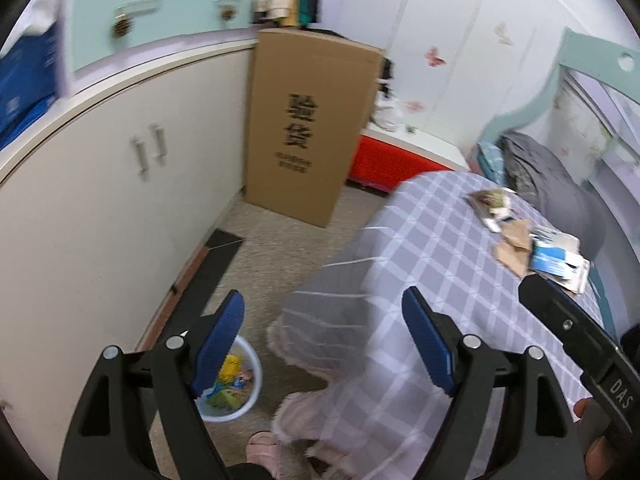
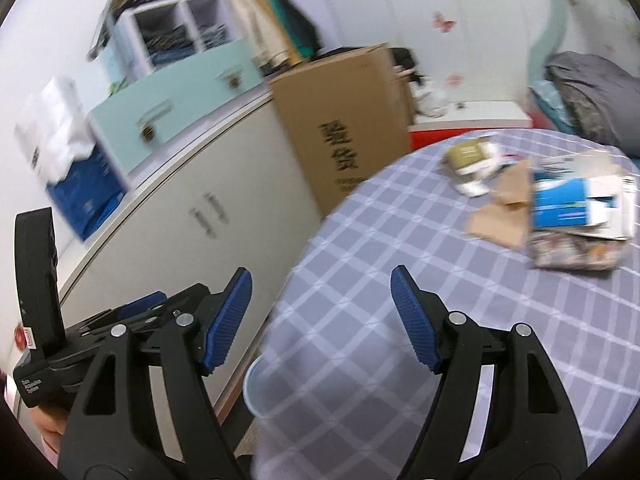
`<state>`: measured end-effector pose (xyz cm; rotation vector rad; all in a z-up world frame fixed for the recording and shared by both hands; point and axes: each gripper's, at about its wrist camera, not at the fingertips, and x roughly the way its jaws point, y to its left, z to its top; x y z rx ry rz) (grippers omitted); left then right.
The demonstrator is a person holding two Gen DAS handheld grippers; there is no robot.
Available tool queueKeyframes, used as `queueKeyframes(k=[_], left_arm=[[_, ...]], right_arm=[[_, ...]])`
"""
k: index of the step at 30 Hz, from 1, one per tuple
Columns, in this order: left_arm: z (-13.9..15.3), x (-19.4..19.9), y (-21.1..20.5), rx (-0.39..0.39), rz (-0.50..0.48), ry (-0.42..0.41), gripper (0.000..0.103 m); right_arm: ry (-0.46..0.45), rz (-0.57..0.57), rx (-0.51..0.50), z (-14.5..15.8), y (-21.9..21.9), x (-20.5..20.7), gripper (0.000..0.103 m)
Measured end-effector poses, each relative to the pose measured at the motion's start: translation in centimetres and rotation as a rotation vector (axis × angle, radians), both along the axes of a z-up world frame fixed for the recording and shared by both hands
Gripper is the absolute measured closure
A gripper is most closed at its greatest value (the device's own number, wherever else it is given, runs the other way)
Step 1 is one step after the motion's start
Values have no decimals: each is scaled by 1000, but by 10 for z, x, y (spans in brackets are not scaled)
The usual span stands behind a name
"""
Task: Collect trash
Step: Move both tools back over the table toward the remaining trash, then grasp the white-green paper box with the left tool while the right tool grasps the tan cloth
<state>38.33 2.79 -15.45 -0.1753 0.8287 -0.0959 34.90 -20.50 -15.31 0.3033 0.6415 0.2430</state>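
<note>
Trash lies on the checked bed cover: an olive carton, brown paper, a blue and white box and a patterned packet. The left wrist view shows the same pile, with wrappers and the blue box. A white bin with colourful trash in it stands on the floor by the bed; its rim shows in the right wrist view. My left gripper hangs open and empty above the bin and the bed's edge. My right gripper is open and empty over the bed, short of the pile.
A tall cardboard box leans on the white cabinet across a narrow strip of floor. A red box sits behind the bed, and a grey blanket lies at its head. A foot in a pink slipper is near the bin.
</note>
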Motion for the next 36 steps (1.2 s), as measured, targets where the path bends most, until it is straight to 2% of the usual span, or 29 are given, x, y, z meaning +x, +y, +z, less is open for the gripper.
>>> queueKeyframes(k=[5,9,10,13,16,23,24,25,26,28,29,36], left_arm=[[4,25,-64,9,-92,-11,24],[5,46,-94,13,-115,-12,24],[5,51,-98,15,-117,-12,24],[5,69,-110,40,-122,-19,24],[4,84,-117,66,-128,-26,24],[-4,114,-124,61,-141,-16,24],[-6,118,-125,56,-145,-13,24],[-7,121,-126,54,-148,-11,24],[-8,124,-128,50,-153,-10,24],[-11,129,-132,36,-164,-6,24],[-12,132,-133,29,-169,-3,24],[-20,148,-157,-44,-221,9,24]], right_arm=[[10,-88,-15,4,-60,13,32],[58,-101,-28,0,-94,38,32],[70,-103,-54,-1,-100,48,36],[100,-90,-109,-4,-106,70,43],[135,-86,-205,-10,-101,91,43],[227,-69,-422,-35,-85,137,44],[242,-61,-441,-39,-83,141,46],[249,-59,-459,-43,-82,143,54],[252,-57,-475,-45,-82,145,70],[257,-48,-466,-49,-85,148,84],[249,-49,-447,-48,-88,147,97],[103,-129,-289,-19,-121,126,99]])
